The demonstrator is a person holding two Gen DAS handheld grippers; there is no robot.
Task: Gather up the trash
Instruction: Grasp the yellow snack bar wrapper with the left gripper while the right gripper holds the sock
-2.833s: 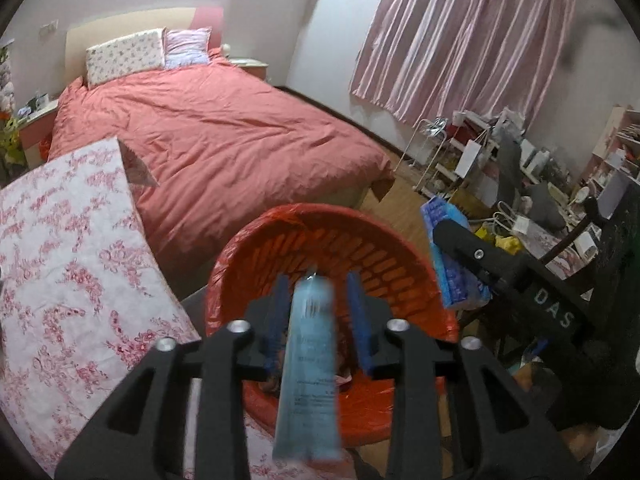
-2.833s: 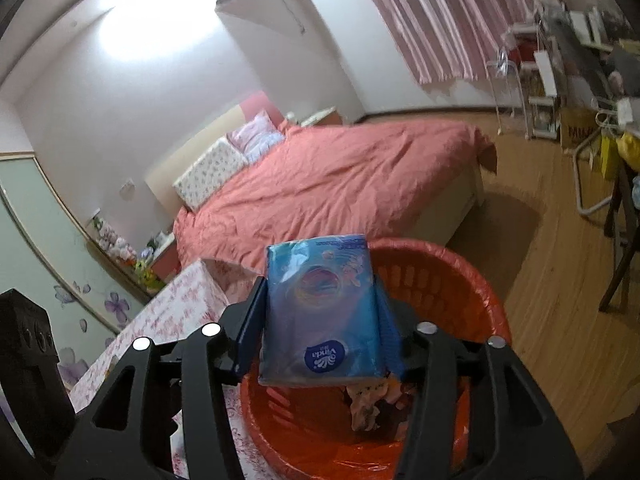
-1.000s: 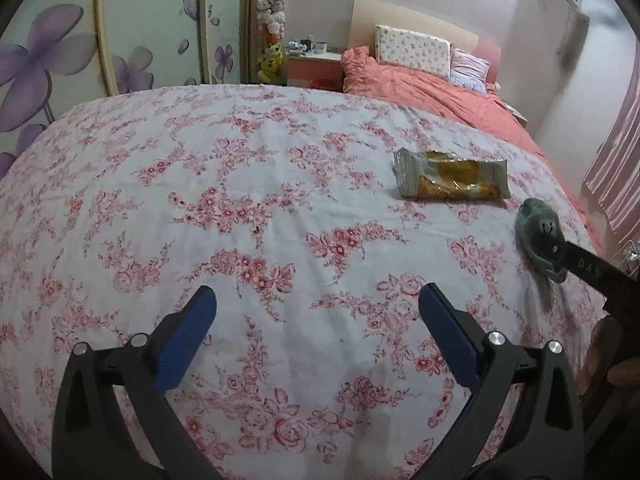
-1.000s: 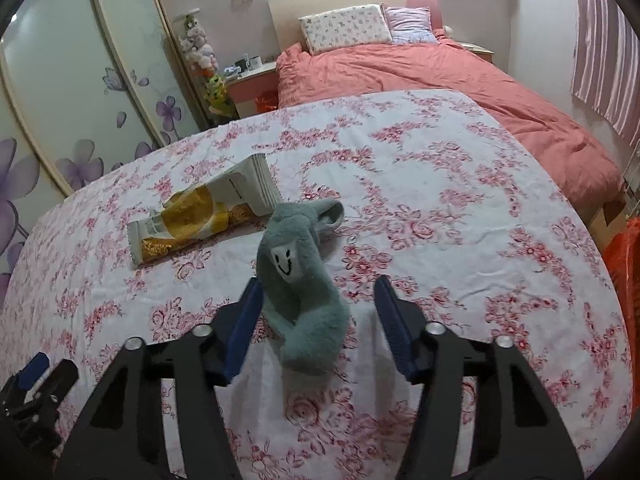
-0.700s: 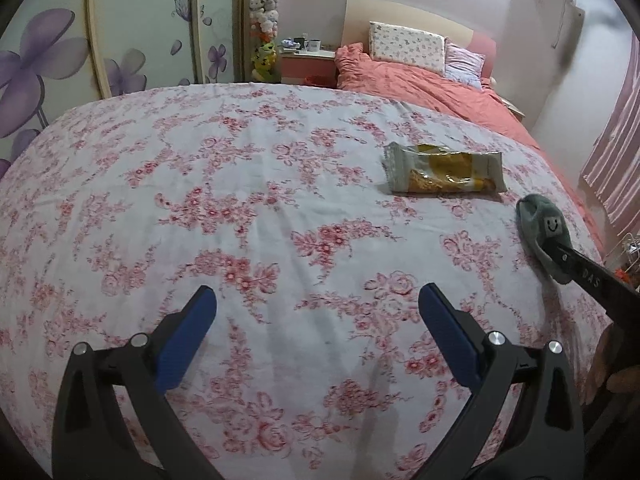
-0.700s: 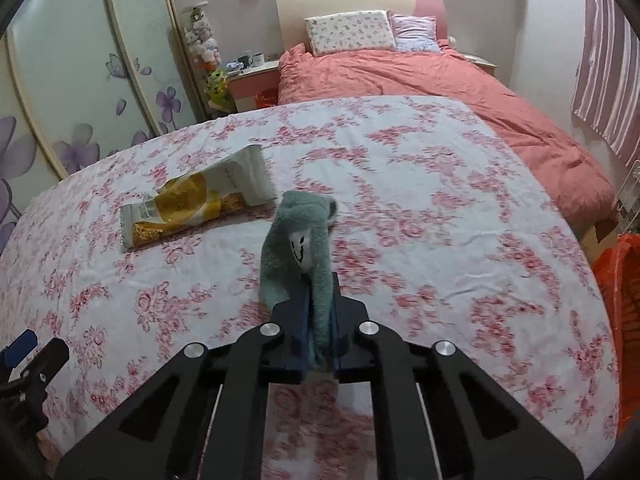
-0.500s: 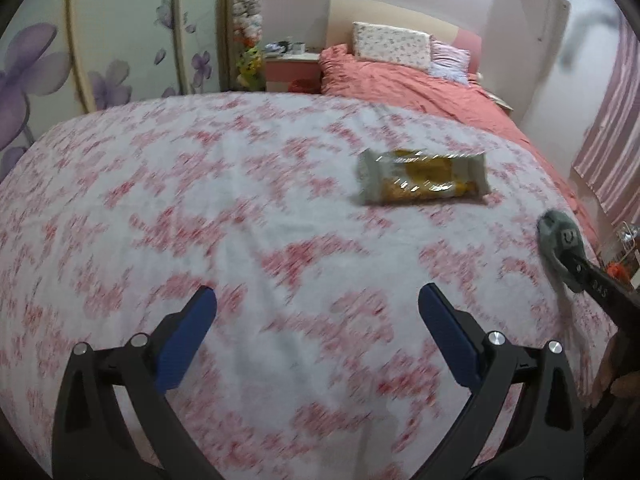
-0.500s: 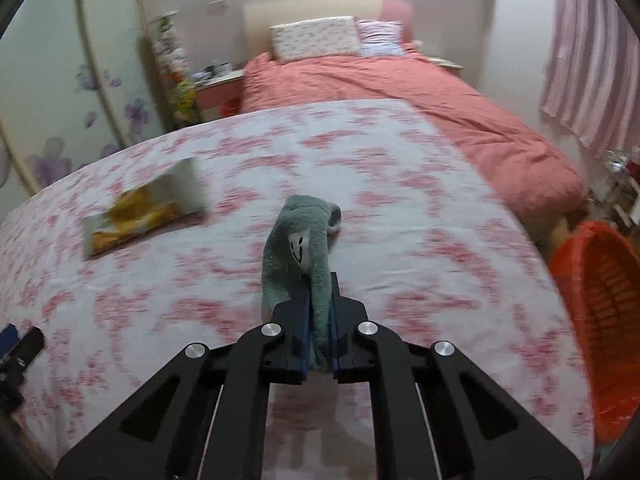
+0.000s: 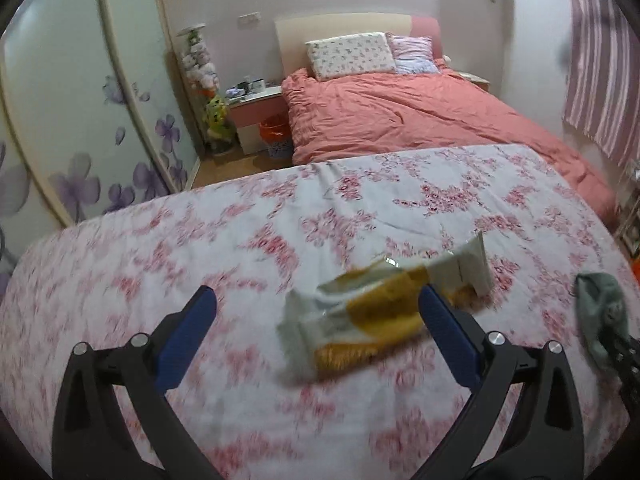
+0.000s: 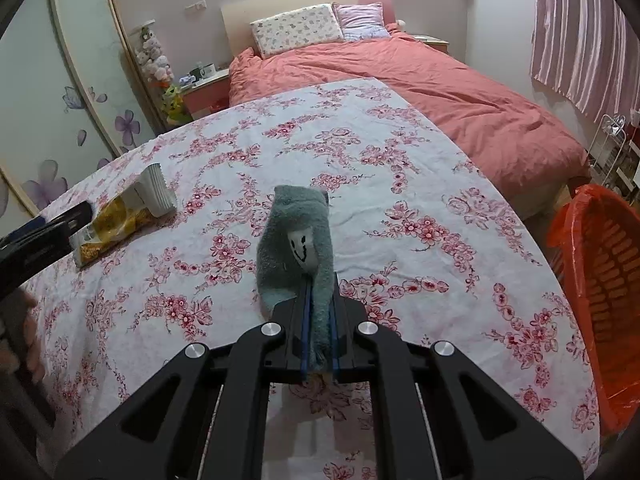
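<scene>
A grey-green sock (image 10: pixel 298 240) with a smiley face is pinched in my right gripper (image 10: pixel 320 334), which is shut on it just above the floral tablecloth (image 10: pixel 400 208). The same sock (image 9: pixel 598 312) shows at the right edge of the left wrist view. A white-and-yellow snack packet (image 9: pixel 384 312) lies on the cloth, and my left gripper (image 9: pixel 316 322) stands wide open over it, the right finger overlapping the packet's right part. In the right wrist view the packet (image 10: pixel 124 216) lies at the left with the left gripper's tip beside it.
An orange basket (image 10: pixel 600 292) lined with an orange bag stands on the floor past the table's right edge. Behind the table is a bed with a salmon cover (image 10: pixel 440 92). A nightstand (image 9: pixel 256 116) and a flowered wardrobe door (image 9: pixel 80 120) are at the back left.
My right gripper closed on the sock and lifted it, swinging right so the basket shows. My left gripper moved toward the snack packet, which now lies between its open fingers.
</scene>
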